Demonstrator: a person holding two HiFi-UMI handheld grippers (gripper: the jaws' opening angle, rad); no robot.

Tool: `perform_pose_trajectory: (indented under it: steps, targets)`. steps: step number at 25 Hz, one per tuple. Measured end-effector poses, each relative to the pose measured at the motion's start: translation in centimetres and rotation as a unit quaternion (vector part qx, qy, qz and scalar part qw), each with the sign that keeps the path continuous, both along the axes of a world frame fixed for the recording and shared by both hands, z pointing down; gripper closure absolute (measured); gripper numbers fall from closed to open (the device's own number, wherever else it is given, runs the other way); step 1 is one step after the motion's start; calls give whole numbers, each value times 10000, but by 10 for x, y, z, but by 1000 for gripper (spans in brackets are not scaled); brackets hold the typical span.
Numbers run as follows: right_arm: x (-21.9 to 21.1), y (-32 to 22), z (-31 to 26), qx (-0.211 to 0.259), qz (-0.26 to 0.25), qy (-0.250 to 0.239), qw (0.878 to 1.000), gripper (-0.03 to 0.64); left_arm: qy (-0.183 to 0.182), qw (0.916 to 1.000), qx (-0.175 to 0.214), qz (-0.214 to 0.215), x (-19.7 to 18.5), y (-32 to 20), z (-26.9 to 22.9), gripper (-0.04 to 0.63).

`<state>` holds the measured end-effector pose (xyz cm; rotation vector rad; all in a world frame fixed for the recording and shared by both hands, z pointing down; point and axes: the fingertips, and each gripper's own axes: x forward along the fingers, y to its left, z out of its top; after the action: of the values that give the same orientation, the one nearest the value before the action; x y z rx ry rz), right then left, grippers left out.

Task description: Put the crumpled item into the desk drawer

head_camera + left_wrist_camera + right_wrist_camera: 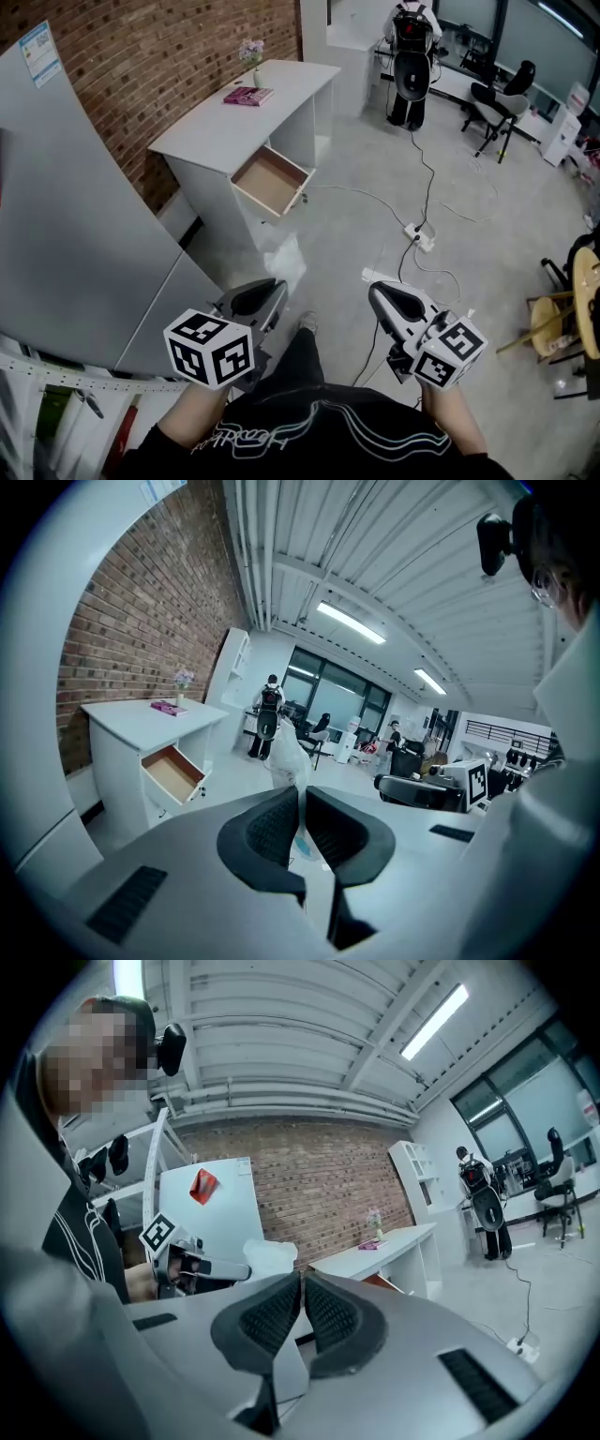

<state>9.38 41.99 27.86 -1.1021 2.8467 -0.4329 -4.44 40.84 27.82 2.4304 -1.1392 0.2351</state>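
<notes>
Noted left hand-held gripper (302, 794) clamped shut on crumpled item (286, 752), a thin white bag-like wad sticking up out of the pads. Noted right hand-held gripper (302, 1283) closed too, pads together with nothing between them. Saw both held low and near, side by side but apart, marker cubes toward the person. Recorded a dark trouser leg and shoe (307, 323) on the floor (328, 246) between the two.

Found desk (220, 131) farther off to the left, against brick wall (159, 56). Found its drawer (272, 180) pulled out toward the near right, brown inside showing. Logged pink book (248, 95) and small vase of flowers (253, 54) at the far end of the desk top.

Saw open grey floor between crumpled item and drawer. Recorded tall grey cabinet (84, 234) close on the left, nearer than the desk. Logged cables (431, 173) trailing over the floor right of the drawer, down to power strip (419, 237).

Saw black office chair (497, 103) far right. Saw beside it a dark upright shape (410, 61), machine or figure, cannot tell which. Logged wooden stool (553, 323) at the right edge.
</notes>
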Motion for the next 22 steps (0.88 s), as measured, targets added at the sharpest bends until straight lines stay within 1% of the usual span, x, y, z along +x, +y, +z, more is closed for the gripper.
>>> perform_pose_trajectory:
  steps: [5,10,15,19,22]
  targets:
    - [-19,-71,27,-273,-4,-80,9996,569,-12,9998,-175,-46,-23,-66,27,555]
    - [-32,-159,43,-529,-53,-86,9985,569,-77,9988,-467,-108,-36,-152,45,555]
    - [-43,-286,64,-860,-19,-150,9962,569,-226,9965,-802,-120,-49,-280,67,555]
    - [-58,-399,87,-978,-26,30,9952,569,-433,9939,-1014,-68,-59,-391,96,556]
    - [-72,-470,106,-1119,-70,147,9936,569,-482,9912,-1234,-66,-67,-461,123,555]
